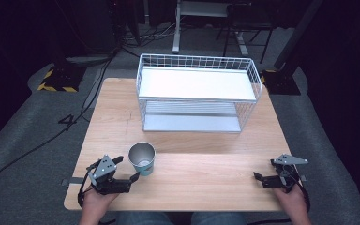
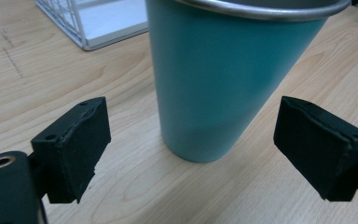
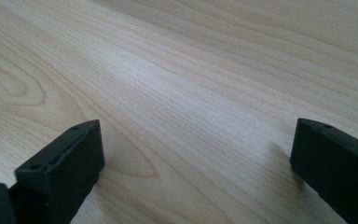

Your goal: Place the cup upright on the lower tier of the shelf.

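Right now the step is the approach to the teal cup (image 2: 223, 84). It stands upright on the wooden table (image 1: 206, 183), well in front of the white wire rack (image 1: 197, 91). The left gripper (image 1: 127, 169), just beside the cup on the side away from the rack, has its jaws apart with the cup ahead of them, untouched. Next, I'd judge, it must slide forward and squeeze. The right gripper (image 1: 262, 169), well apart from the cup, gapes over bare wood. One cup, one rack, two grippers.
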Available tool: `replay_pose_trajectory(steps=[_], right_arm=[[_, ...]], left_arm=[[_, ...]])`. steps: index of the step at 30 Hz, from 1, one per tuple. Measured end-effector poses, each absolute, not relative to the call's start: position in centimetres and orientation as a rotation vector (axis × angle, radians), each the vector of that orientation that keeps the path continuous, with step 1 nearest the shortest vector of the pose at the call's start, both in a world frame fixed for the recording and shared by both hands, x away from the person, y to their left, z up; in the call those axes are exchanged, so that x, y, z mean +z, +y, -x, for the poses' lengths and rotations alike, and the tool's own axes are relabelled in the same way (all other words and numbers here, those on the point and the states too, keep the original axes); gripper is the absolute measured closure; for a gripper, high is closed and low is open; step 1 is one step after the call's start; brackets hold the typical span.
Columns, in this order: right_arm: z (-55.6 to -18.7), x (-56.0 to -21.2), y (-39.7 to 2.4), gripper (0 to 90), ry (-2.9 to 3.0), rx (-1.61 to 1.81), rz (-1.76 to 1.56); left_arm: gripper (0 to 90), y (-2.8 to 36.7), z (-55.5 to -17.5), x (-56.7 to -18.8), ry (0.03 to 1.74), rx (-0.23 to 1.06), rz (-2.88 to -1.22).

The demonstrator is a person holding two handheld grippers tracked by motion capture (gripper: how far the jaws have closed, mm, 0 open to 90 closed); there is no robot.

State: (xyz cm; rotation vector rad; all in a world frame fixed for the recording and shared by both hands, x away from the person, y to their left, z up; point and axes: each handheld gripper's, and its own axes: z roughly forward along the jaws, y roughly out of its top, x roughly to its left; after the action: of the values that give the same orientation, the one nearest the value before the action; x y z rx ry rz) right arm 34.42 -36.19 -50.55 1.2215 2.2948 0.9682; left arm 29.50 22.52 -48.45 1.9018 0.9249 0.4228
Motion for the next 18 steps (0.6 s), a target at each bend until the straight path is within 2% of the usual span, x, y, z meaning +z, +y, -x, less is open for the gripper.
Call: replay_pose_trajectory(steps=[11, 18], right_arm=[[-34.4, -50.6, -36.2, 3.1, 2.292, 0.968, -1.225], [-34.4, -50.6, -36.2, 3.1, 2.289, 0.968, -1.228]], left_arm=[[14.9, 19.6, -30.4, -49.4, 0.943, 0.429, -1.962], [15.0, 18.7, -30.8, -49.9, 1.017, 0.434, -1.943]])
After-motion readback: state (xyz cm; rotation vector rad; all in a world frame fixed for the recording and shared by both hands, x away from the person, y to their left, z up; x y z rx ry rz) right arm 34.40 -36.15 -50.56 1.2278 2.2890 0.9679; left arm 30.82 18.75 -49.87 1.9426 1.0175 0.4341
